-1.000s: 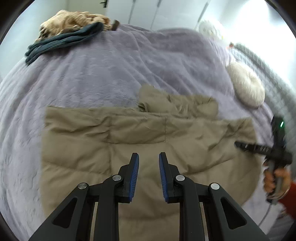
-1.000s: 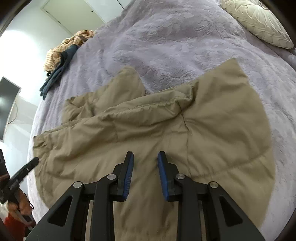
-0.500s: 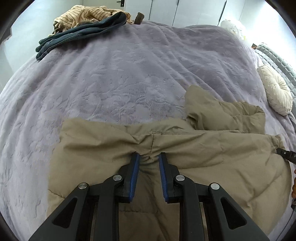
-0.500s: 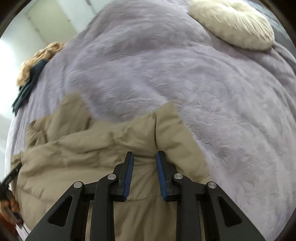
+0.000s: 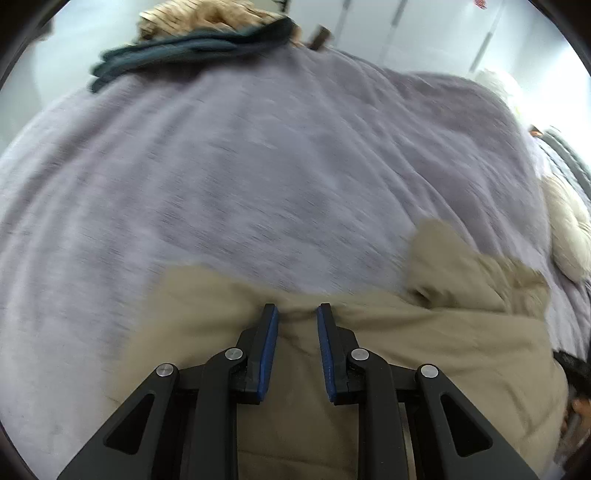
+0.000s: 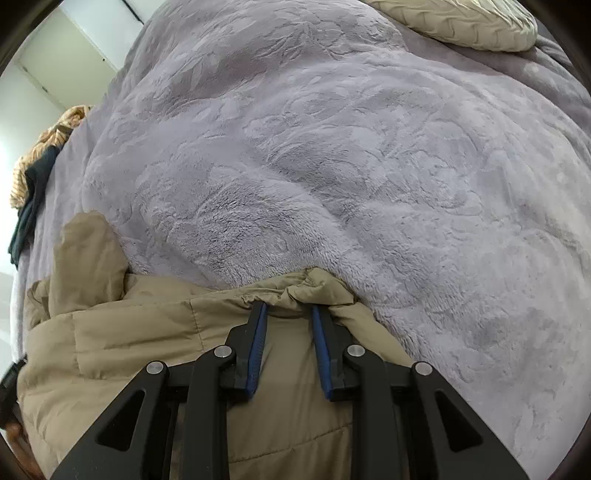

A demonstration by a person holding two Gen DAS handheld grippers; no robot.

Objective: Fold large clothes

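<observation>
A large tan padded jacket (image 5: 424,343) lies on a purple fleece bedspread (image 5: 277,177); it also shows in the right wrist view (image 6: 140,332). My left gripper (image 5: 295,314) is open, its fingertips at the jacket's far edge, with bunched fabric between the jaws. My right gripper (image 6: 287,310) is open too, its tips under a puckered fold at the jacket's other far corner. A sleeve (image 6: 88,258) sticks out onto the bedspread (image 6: 351,155). The left wrist view is blurred.
A pile of dark and striped clothes (image 5: 207,40) lies at the far end of the bed, also seen in the right wrist view (image 6: 37,173). A cream round cushion (image 6: 461,22) lies at the bed's head and shows in the left view (image 5: 569,229).
Both grippers moved forward over the jacket to its far edge. The fabric now bunches at the fingertips of each. The jaws stayed apart.
</observation>
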